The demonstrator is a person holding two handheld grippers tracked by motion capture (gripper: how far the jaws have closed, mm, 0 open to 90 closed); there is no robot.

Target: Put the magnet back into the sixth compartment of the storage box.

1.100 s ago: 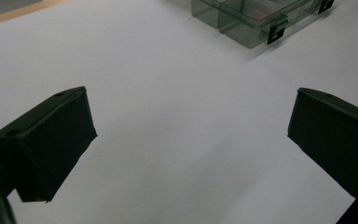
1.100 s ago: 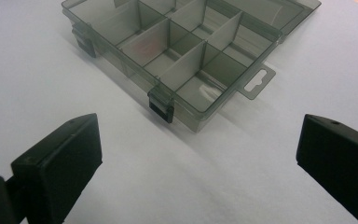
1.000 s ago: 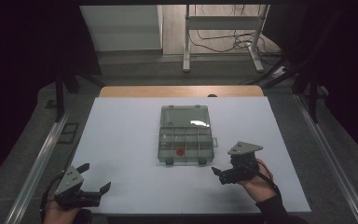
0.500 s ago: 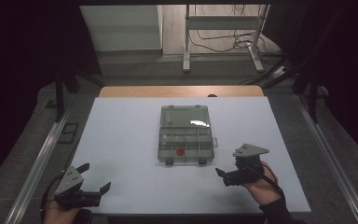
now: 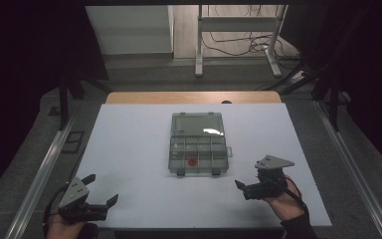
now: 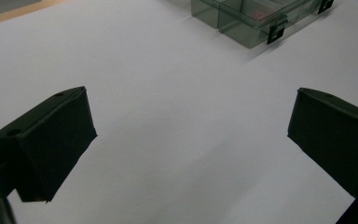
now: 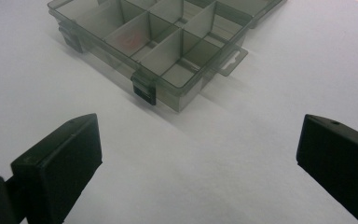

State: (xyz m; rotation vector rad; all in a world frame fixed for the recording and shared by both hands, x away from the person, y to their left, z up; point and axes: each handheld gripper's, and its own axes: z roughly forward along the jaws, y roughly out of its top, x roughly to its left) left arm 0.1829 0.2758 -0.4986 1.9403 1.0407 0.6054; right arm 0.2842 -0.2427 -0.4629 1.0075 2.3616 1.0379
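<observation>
Setting: dim room, white table lit from above, bare floor and cables beyond its far edge.
Right gripper: at about 4 o'clock on the table, held in a hand, jaws spread wide with nothing between them. A second ago it sat nearer the box; it has drawn back toward the person.
Left gripper: at about 7 o'clock near the front edge, jaws also wide apart and empty; it has not moved.
Meaning of the change: judged from the retreat, the right hand is not engaging the box at this moment, so either a step has ended or a new approach is being set up.
Organizer box: clear grey plastic, at table centre, well apart from both grippers.
Box direction: long axis runs 12 to 6 o'clock; open lid lies flat toward 12, divided tray toward 6, two dark latches on the near edge.
Contents: one small red piece in a near compartment.
</observation>
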